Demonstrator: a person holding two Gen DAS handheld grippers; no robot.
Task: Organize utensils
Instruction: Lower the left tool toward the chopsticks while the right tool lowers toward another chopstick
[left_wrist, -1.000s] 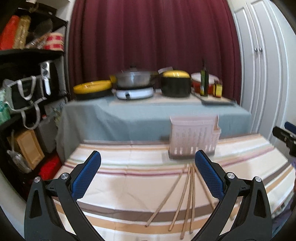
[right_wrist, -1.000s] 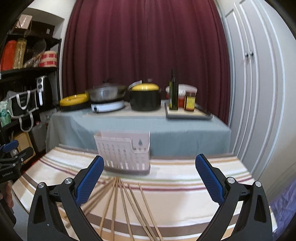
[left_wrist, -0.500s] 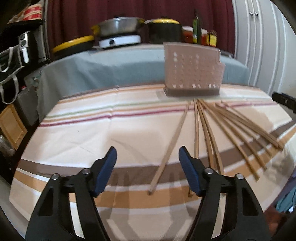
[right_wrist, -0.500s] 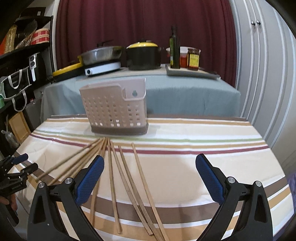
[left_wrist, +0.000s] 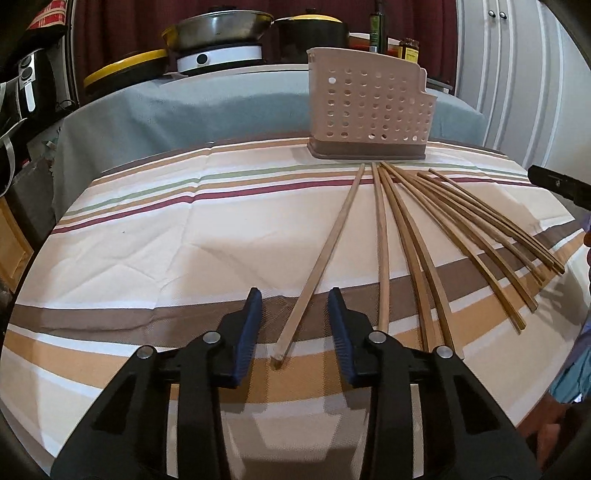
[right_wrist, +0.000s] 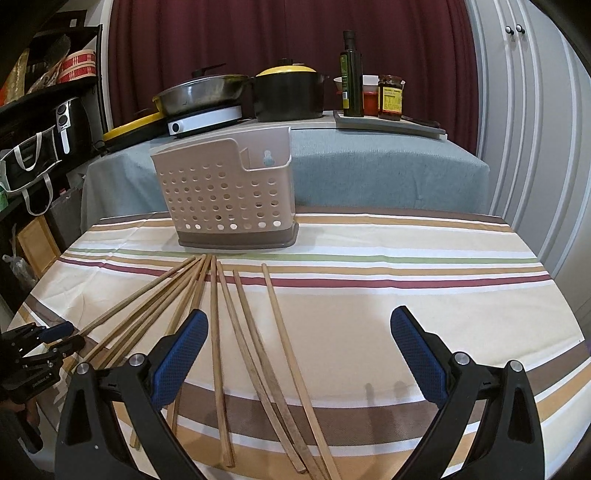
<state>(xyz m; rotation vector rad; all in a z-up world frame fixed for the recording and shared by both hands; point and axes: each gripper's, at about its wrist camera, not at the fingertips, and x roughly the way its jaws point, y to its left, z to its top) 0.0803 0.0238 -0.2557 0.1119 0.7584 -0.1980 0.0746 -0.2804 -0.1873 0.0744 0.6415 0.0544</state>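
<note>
Straddling the near end of the leftmost long wooden chopstick (left_wrist: 325, 258), your left gripper (left_wrist: 294, 332) has its blue pads narrowed either side of it but not yet touching, low over the striped tablecloth (left_wrist: 147, 240). That end looks chosen because it lies apart from the fanned sticks. Your right gripper (right_wrist: 299, 350) hangs wide and empty. The perforated beige plastic utensil caddy (left_wrist: 369, 110) stands upright just beyond the far tips, probably the destination.

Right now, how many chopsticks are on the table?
About 10. The chopsticks lie fanned on the striped tablecloth before the utensil holder. The leftmost chopstick lies between the left gripper's fingers. Some overlap, so the count may be off.
</note>
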